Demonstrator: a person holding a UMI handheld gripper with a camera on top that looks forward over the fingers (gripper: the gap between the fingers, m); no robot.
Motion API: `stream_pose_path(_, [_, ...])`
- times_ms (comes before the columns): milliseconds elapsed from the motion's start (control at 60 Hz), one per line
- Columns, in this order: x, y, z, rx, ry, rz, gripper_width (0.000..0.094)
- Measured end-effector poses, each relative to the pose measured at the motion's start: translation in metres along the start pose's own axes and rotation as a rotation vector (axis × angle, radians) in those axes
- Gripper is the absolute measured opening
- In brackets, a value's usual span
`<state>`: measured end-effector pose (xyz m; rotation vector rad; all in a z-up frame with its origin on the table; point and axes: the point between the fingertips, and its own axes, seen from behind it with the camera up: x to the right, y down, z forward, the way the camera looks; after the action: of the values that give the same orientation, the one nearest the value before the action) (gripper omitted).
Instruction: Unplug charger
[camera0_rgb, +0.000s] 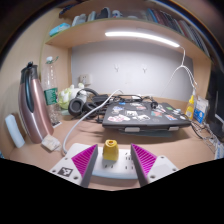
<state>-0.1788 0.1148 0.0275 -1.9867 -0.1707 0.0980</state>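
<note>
A yellow charger plug (110, 152) stands upright in a white power strip (108, 166) on the wooden desk. My gripper (111, 160) is open. Its purple-padded fingers (80, 158) reach over the strip on either side of the charger. The charger stands between them with a gap at each side. The strip's near end is hidden under the fingers.
A laptop covered in stickers (143, 113) lies beyond the strip. A pink metal bottle (33, 105) and a clear bottle (51, 88) stand to the left. A yellow bottle (190, 104) stands at the right. A shelf with a light bar (142, 38) hangs above.
</note>
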Motion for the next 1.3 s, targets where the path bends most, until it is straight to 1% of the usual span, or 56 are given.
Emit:
stream_pose_path(33, [0.0,0.0,0.005,-0.006,0.006,-0.001,0.0693])
stream_pose_path(67, [-0.001,0.0,0.007,-0.011,0.008,0.008,0.0518])
stream_pose_path(83, [-0.002,0.0,0.009,-0.013,0.007,0.014,0.0481])
stream_pose_path(100, [-0.006,-0.001,0.01,-0.014,-0.007,0.023,0.0406])
stream_pose_path(133, [-0.007,-0.001,0.011,-0.017,-0.01,0.033,0.0348])
stream_pose_path(267, [-0.007,-0.001,0.012,-0.018,-0.002,0.022,0.0305])
stream_pose_path(400, [-0.011,-0.003,0.012,-0.008,-0.022,-0.014,0.0197])
stream_pose_path(450, [-0.011,-0.005,0.012,0.001,-0.032,-0.012,0.0196])
stream_pose_path(467, [-0.01,-0.007,0.011,0.011,-0.035,-0.018,0.0163])
stream_pose_path(500, [-0.01,-0.014,0.008,0.043,-0.04,-0.032,0.0162])
stream_pose_path(533, [-0.008,-0.03,0.0,0.096,-0.029,-0.039,0.0161])
stream_pose_path(600, [0.0,-0.082,-0.031,0.246,0.006,-0.061,0.0159])
stream_pose_path(633, [0.002,-0.105,-0.047,0.299,0.016,-0.088,0.0158])
stream_pose_path(683, [0.006,-0.129,-0.069,0.34,0.026,-0.121,0.016])
stream_pose_path(717, [0.007,-0.142,-0.082,0.366,0.015,-0.119,0.016])
stream_pose_path(767, [0.015,-0.149,-0.098,0.387,0.002,-0.116,0.0158])
stream_pose_path(850, [0.04,-0.15,-0.115,0.375,0.025,-0.114,0.0161])
stream_pose_path(933, [0.064,-0.127,-0.111,0.327,0.04,-0.083,0.0161])
stream_pose_path(983, [0.082,-0.106,-0.106,0.27,0.049,-0.069,0.0161])
stream_pose_path(1050, [0.1,-0.071,-0.093,0.17,0.056,-0.065,0.0166])
stream_pose_path(1133, [0.113,-0.028,-0.08,0.058,0.053,-0.036,0.0196])
stream_pose_path(1217, [0.125,0.002,-0.073,-0.019,0.049,-0.023,0.0196])
stream_pose_path(1300, [0.135,0.02,-0.065,-0.068,0.057,-0.016,0.0199])
